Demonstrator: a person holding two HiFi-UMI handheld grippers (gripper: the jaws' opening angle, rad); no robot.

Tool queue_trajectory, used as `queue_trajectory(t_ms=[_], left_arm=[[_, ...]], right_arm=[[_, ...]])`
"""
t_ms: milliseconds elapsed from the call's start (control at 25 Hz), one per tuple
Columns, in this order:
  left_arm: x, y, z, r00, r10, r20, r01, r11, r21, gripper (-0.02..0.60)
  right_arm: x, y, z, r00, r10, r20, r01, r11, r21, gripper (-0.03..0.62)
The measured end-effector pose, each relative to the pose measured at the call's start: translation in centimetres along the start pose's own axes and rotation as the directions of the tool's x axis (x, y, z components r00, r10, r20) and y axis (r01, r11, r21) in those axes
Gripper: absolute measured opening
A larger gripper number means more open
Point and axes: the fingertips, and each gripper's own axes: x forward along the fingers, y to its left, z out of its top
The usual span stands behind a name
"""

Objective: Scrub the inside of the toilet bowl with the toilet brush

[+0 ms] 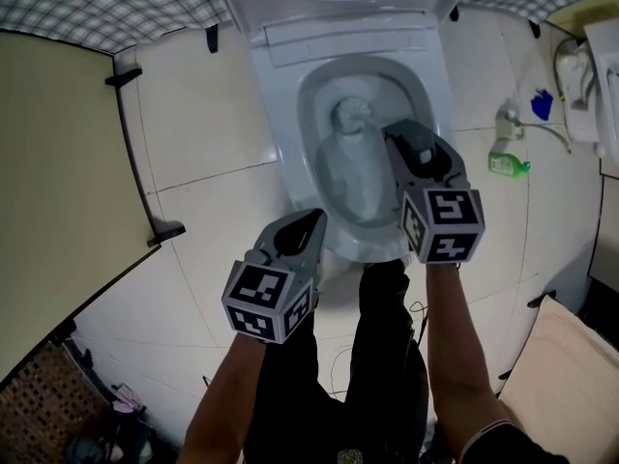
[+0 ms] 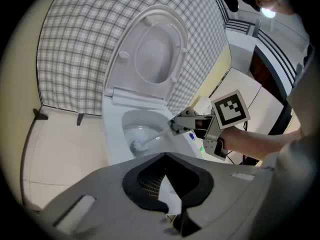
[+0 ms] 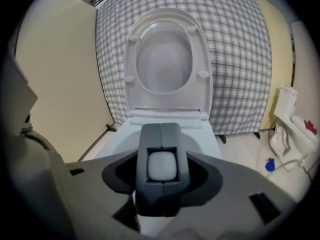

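Observation:
The white toilet (image 1: 286,114) stands with its lid (image 3: 165,59) raised against the checked wall. The brush's bristle head (image 1: 353,114) is down inside the bowl, also seen in the left gripper view (image 2: 137,145). My right gripper (image 1: 395,133) hangs over the bowl's right side, shut on the brush handle (image 3: 161,165), whose pale end faces the right gripper's camera. From the left gripper view the right gripper (image 2: 175,126) holds the handle slanting down into the bowl. My left gripper (image 1: 311,222) hovers by the bowl's front rim, jaws together and holding nothing.
A green bottle (image 1: 506,165) and a blue object (image 1: 542,104) sit on the tiled floor right of the toilet, near a hose and a white fixture. A beige panel (image 1: 58,191) closes off the left. A woven basket (image 1: 39,404) stands at bottom left. My legs are right in front of the bowl.

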Motion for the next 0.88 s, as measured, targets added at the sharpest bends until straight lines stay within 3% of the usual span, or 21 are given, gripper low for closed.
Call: queue_trajectory(t_ms=[240,520,880], left_arm=[[0.0,0.8,0.4,1.0,0.011,0.006,-0.011,1.0,-0.002,0.009],[0.1,0.7,0.2,1.0,0.01,0.005,-0.01,1.0,-0.014,0.009],[-0.2,1.2,0.2,1.0,0.017,0.013,-0.016,1.0,-0.017,0.009]], right_arm=[[2.5,-0.4,-1.4,0.998,-0.029,-0.048,0.021,0.987,-0.159,0.219],[-0.8,0.2,0.1,0.998,-0.044,-0.04,0.035,0.979,-0.202,0.219],[0.8,0.9,-4.2,0.985,-0.015,-0.17,-0.015,0.985,-0.173,0.216]])
